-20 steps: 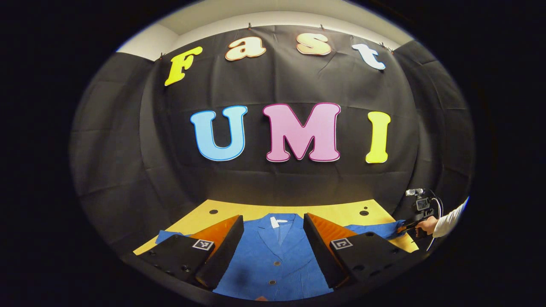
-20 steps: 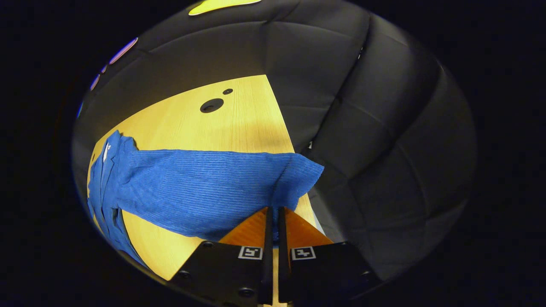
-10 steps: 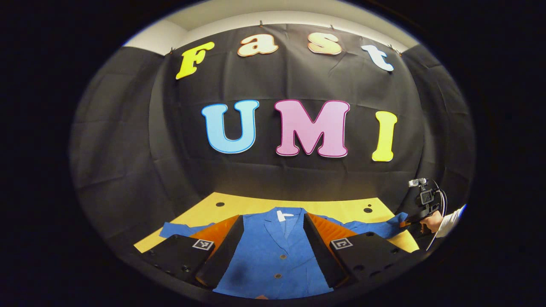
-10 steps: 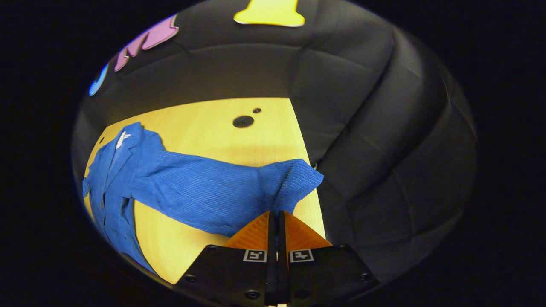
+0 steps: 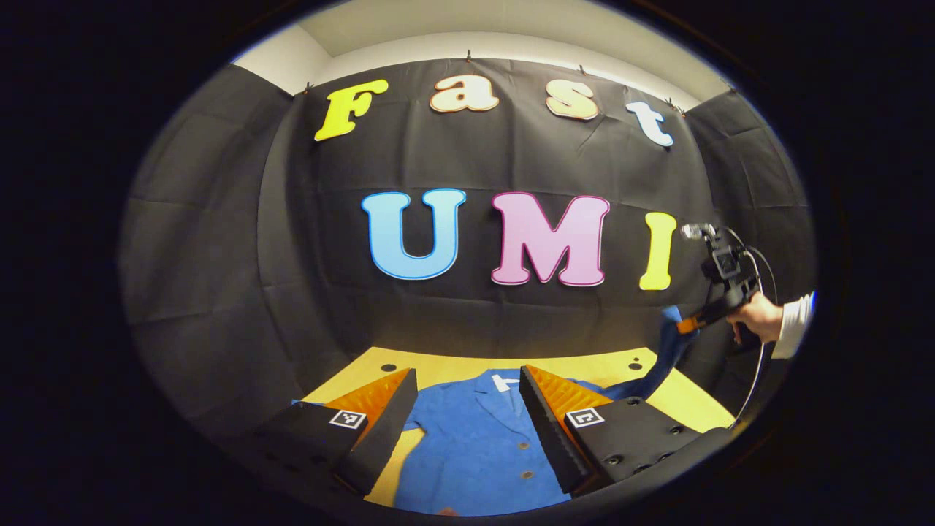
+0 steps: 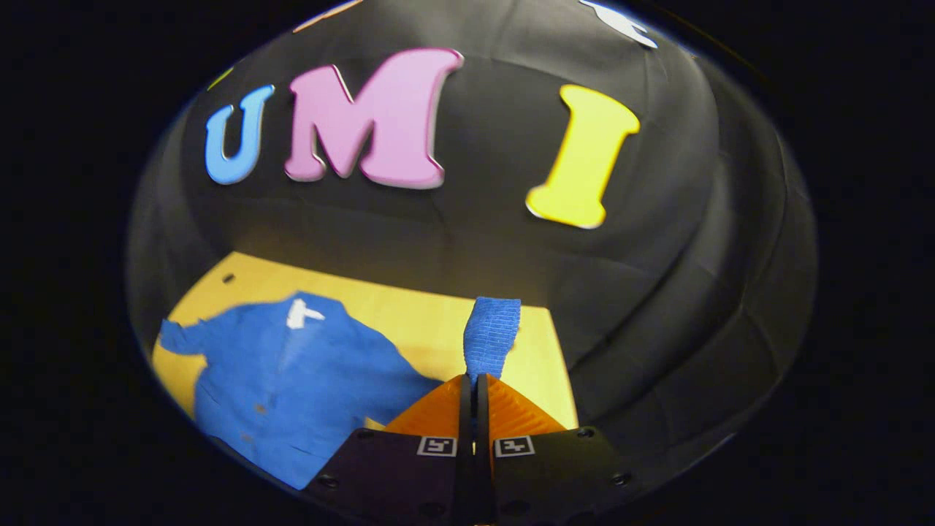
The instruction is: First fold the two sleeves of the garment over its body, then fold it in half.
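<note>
Right tongs [image 6: 473, 381]: in the right gripper view we see the fingers pressed together on the cuff end of the right sleeve [image 6: 492, 334], which stands up from the tips as a narrow blue strip. In the left gripper view we see the same right tongs [image 5: 683, 326] far off at the right, raised above the desk [image 5: 683, 398], held by a hand [image 5: 756, 318] with a white cuff [image 5: 795, 325]; the blue sleeve [image 5: 666, 351] hangs from the tips down toward the desk.

Left tongs [image 5: 465, 389]: we note the fingers spread wide, nothing between them, hovering over the front of the garment.

The garment [image 5: 478, 446], a blue buttoned jacket, lies face up on the yellow desk [image 6: 409, 310], collar toward the black cloth wall [image 5: 219, 256]. In the right gripper view we see its body [image 6: 292, 383] flat at lower left, a white tag [image 6: 299, 314] at the neck, and the left sleeve [image 6: 179, 337] stretched out toward the desk's far-left edge. Buttons [image 5: 523, 445] run down the front. Small dark holes [image 5: 388, 367] sit near the desk's back corners.
</note>
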`<state>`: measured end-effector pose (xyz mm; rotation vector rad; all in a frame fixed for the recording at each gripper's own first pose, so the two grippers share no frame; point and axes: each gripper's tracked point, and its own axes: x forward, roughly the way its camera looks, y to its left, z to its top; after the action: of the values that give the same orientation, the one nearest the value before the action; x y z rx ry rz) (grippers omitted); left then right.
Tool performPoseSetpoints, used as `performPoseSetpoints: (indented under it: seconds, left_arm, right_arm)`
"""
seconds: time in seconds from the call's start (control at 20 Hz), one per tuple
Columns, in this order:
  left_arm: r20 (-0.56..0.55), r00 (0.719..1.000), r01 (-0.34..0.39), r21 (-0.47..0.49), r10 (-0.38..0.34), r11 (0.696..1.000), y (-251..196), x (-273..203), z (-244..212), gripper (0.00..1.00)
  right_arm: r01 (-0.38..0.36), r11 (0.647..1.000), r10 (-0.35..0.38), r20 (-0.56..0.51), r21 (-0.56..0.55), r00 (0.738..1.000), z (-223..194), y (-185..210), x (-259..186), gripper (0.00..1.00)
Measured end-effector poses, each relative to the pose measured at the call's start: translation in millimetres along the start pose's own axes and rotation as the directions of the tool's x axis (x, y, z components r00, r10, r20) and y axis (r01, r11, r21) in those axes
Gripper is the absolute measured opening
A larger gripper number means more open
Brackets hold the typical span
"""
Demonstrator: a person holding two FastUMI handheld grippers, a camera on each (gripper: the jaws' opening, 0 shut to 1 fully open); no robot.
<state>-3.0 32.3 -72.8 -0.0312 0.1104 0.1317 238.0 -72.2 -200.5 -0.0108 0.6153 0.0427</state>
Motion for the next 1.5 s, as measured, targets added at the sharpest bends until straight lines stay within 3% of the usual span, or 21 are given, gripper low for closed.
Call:
performPoseSetpoints:
  seconds: [0.1, 0.25, 0.55, 0.75, 0.8, 0.95, 1.0, 1.05, 1.1, 1.15, 1.25, 1.4, 1.5]
  left_arm:
    - [-0.027, 0.999, -0.017, -0.023, 0.017, 1.0, 25.5, -5.8, -15.2, 0.82]
    - [-0.045, 0.998, -0.049, -0.011, 0.049, 0.999, 62.8, -17.6, -29.5, 0.81]
    - [-0.078, 0.996, -0.045, -0.034, 0.042, 0.998, 99.2, -18.4, -52.3, 0.82]
    - [-0.052, 0.998, 0.024, -0.005, -0.024, 1.0, 93.2, -2.5, -45.6, 0.82]
    - [-0.042, 0.998, 0.044, 0.002, -0.044, 0.999, 90.3, 2.0, -43.9, 0.82]
    - [-0.028, 0.996, 0.088, -0.002, -0.088, 0.996, 81.8, 11.8, -40.1, 0.82]
    - [-0.028, 0.995, 0.099, -0.007, -0.099, 0.995, 79.5, 13.8, -41.1, 0.82]
    - [-0.03, 0.994, 0.108, -0.011, -0.109, 0.994, 78.2, 15.6, -40.9, 0.82]
    - [-0.03, 0.993, 0.113, -0.012, -0.113, 0.994, 78.1, 17.1, -42.2, 0.82]
    - [-0.029, 0.993, 0.113, -0.011, -0.114, 0.993, 79.7, 17.7, -41.4, 0.82]
    - [-0.026, 0.995, 0.096, -0.012, -0.096, 0.995, 89.4, 19.5, -42.4, 0.82]
    - [-0.038, 0.998, 0.045, -0.032, -0.046, 0.998, 111.8, 20.9, -49.6, 0.81]
    - [-0.062, 0.998, -0.007, -0.042, 0.004, 0.999, 131.8, 21.0, -60.7, 0.82]
  right_arm:
    - [-0.068, 0.997, 0.069, -0.02, 0.031, 0.997, -13.7, 74.3, 12.1, 0.04]
    - [-0.127, 0.992, 0.127, 0.027, -0.007, 0.992, -14.8, 147.3, -1.3, 0.04]
    - [-0.041, 0.996, 0.047, 0.074, -0.081, 0.996, -19.4, 143.9, -31.2, 0.04]
    - [0.026, 0.997, -0.016, 0.122, -0.078, 0.992, -22.0, 139.0, -85.8, 0.04]
    - [0.037, 0.997, -0.027, 0.142, -0.072, 0.989, -21.9, 139.9, -101.1, 0.0]
    - [0.005, 1.0, -0.002, 0.181, -0.016, 0.984, -26.8, 166.6, -142.3, 0.04]
    - [-0.005, 0.999, 0.012, 0.197, -0.032, 0.98, -25.0, 174.0, -145.1, 0.04]
    - [0.031, 0.997, -0.02, 0.142, -0.076, 0.99, -32.5, 176.7, -150.6, 0.04]
    - [0.026, 0.988, -0.003, 0.148, -0.153, 0.989, -30.4, 185.7, -148.3, 0.04]
    - [0.001, 0.98, 0.044, 0.224, -0.198, 0.974, -5.6, 211.5, -144.7, 0.05]
    - [-0.052, 0.973, 0.106, 0.232, -0.225, 0.967, 13.6, 256.9, -129.2, 0.04]
    - [-0.184, 0.96, 0.216, 0.139, -0.212, 0.966, 8.2, 308.6, -75.1, 0.04]
    - [-0.239, 0.949, 0.24, -0.016, -0.205, 0.971, -24.6, 330.4, -21.6, 0.04]
